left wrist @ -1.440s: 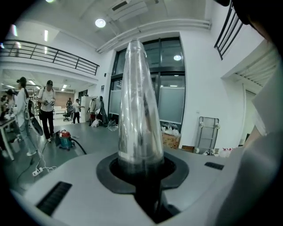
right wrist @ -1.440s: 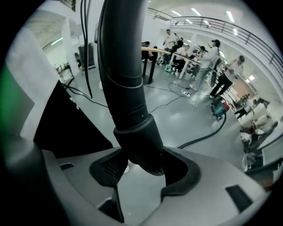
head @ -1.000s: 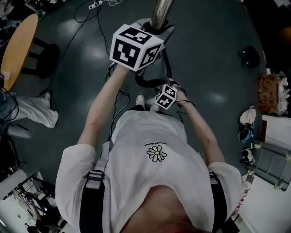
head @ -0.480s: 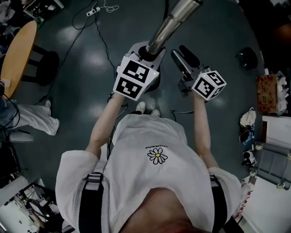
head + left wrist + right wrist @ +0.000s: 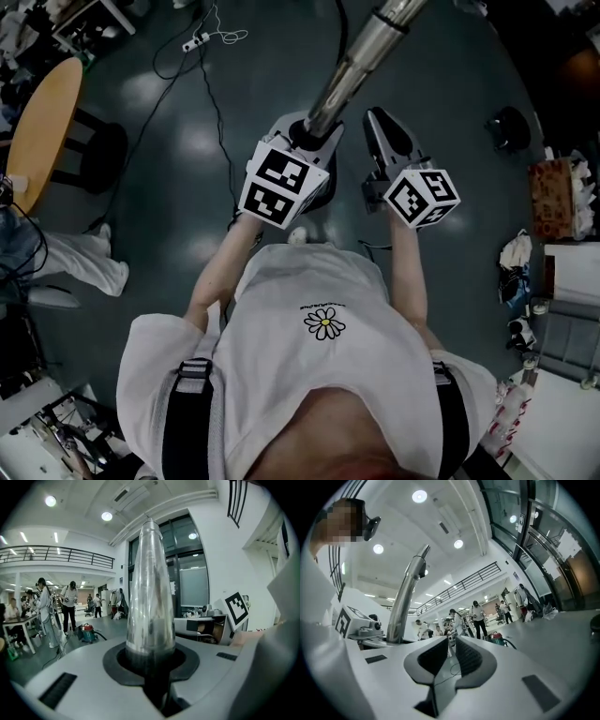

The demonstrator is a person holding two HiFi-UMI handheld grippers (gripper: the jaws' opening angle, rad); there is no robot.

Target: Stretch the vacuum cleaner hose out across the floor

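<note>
Vacuum tube [image 5: 361, 58] in grip.
Left hand-held gripper [image 5: 312, 129] clamped on tube; right hand-held gripper [image 5: 386, 133] empty, jaws just closing, narrow gap left.

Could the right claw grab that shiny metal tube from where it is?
Probably, yes: the right claw, empty, jaws just closed to a narrow gap, hangs beside the metal tube that the left claw holds, nothing between them. It would need to reopen first.

The dark, glossy floor [image 5: 178, 178] bears a round table [image 5: 37, 131] at the left — its black base [image 5: 98, 150] stands on it. A power strip [image 5: 195, 41] and a thin cable [image 5: 219, 94] lie near the top — a small black thing [image 5: 511, 124] and a box [image 5: 553, 192] sit at the right.
</note>
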